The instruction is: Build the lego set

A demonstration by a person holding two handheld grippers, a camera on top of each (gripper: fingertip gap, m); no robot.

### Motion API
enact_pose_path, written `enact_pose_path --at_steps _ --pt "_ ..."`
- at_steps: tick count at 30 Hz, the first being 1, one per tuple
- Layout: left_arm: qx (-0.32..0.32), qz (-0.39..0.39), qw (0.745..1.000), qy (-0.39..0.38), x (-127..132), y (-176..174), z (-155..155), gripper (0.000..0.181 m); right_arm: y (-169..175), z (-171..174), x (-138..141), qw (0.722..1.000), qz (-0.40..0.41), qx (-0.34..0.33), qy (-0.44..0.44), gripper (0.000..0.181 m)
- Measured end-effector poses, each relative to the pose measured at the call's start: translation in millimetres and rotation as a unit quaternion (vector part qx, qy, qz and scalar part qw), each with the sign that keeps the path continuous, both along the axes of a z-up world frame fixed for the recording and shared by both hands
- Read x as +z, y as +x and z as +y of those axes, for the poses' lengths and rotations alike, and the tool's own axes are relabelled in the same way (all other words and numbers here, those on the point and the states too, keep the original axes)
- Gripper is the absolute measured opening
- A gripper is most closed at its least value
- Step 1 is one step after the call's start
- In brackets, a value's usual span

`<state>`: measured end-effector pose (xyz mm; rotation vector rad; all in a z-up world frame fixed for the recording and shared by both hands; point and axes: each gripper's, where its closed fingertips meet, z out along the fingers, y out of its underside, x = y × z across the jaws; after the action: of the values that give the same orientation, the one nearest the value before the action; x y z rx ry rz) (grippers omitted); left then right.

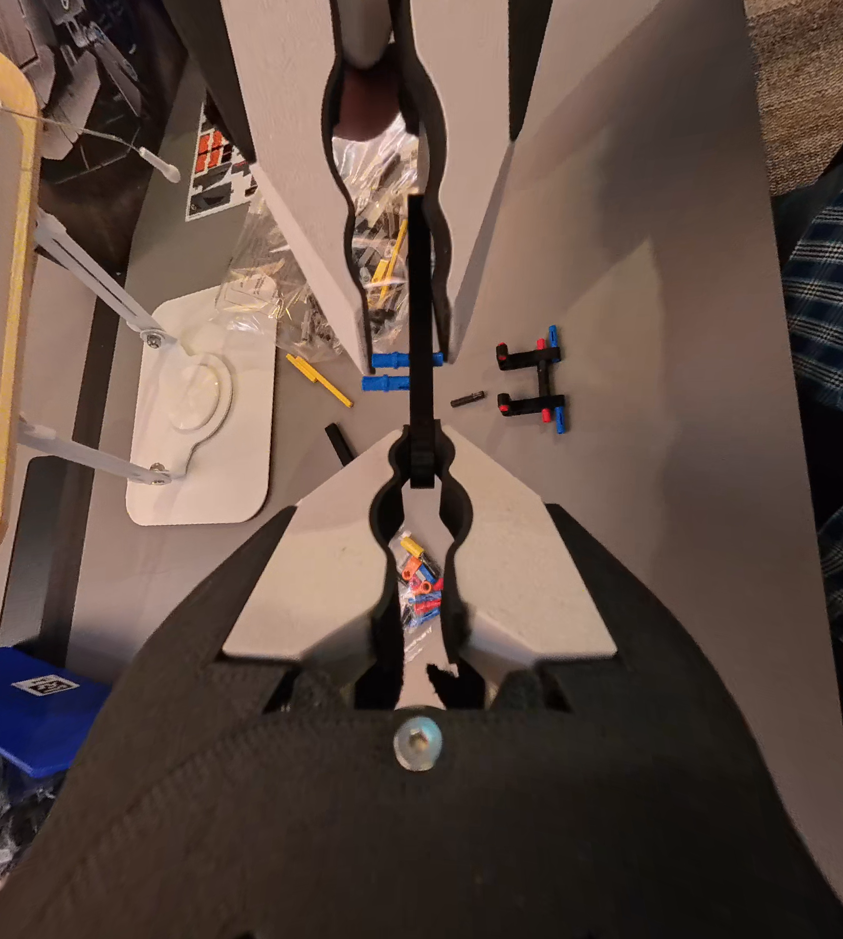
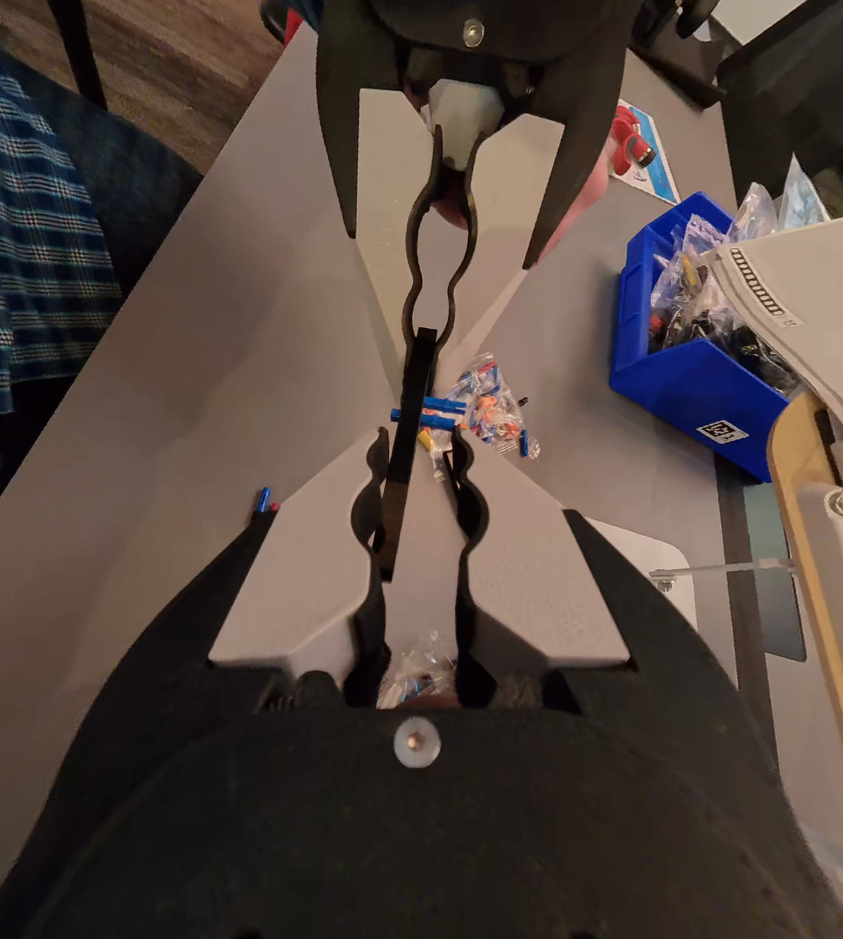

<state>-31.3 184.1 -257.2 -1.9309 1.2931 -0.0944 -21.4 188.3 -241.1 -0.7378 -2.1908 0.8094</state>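
Surroundings: a clear bag [image 1: 419, 584] of small red, blue, yellow and orange pins is seen on the grey table [image 1: 638, 559] under the left gripper [image 1: 422, 437]; a bigger bag [image 1: 277, 284] of dark and yellow parts lies beyond its tips, to the left. Two yellow axles [image 1: 319, 378] and a short black piece [image 1: 339, 444] are noted left of the tips. A loose black pin [image 1: 466, 399] and a black assembly [image 1: 534, 378] with red and blue pins lie to the right. A white stand base [image 1: 206, 406] is farther left. A blue bin [image 2: 688, 376] of bagged parts is seen right of the right gripper [image 2: 419, 437].

In the way: the two grippers face tip to tip, the beam [image 1: 420, 315] between them; much of the table is hidden by their fingers.

Beam axis: long axis runs along both grippers' finger lines, from one gripper to the other; slightly tilted in the right wrist view. Two blue pins [image 1: 389, 371] stick out sideways across it.

Beam position: held above the table, one end within the left gripper's tips, the other reaching between the right gripper's fingers.

Left gripper: clenched on the beam's near end.

Right gripper: fingers parted; the beam lies along one finger [image 2: 373, 488], clear of the other.
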Motion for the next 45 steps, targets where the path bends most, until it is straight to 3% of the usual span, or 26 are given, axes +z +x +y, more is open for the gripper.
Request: enact_pose_path --at_steps 1,6,10,15,16,18,19,25,45 --pt "-0.002 -0.002 1.0 -0.001 0 1 0 0.005 1 0 0 1.0 -0.002 0.005 0.0 0.022" --pt "-0.006 -0.006 1.0 -0.003 2 4 2 0.005 4 1 3 1.0 0.005 0.009 0.008 0.019" --pt "0.002 -0.002 1.0 0.011 4 3 6 0.005 6 1 4 1.0 0.015 0.011 0.004 0.005" --pt "0.009 0.016 1.0 0.012 0 0 9 0.005 3 5 0 1.0 0.004 -0.001 -0.012 0.005" --pt "0.006 0.016 1.0 0.008 0 0 9 0.005 2 8 1 1.0 0.004 -0.01 -0.017 0.013" --pt "-0.002 0.03 1.0 -0.005 -6 1 5 0.005 -4 19 0 0.999 -0.003 -0.045 -0.012 0.057" --pt "-0.002 0.031 0.999 -0.007 -7 2 5 0.005 -4 19 1 0.999 -0.003 -0.043 -0.013 0.06" --pt "-0.007 0.014 1.0 0.002 0 5 7 0.005 -2 2 -2 1.0 -0.004 0.011 0.004 0.032" --pt "-0.012 0.003 1.0 -0.003 3 12 6 0.005 6 -5 3 0.999 -0.002 0.033 0.006 0.02"
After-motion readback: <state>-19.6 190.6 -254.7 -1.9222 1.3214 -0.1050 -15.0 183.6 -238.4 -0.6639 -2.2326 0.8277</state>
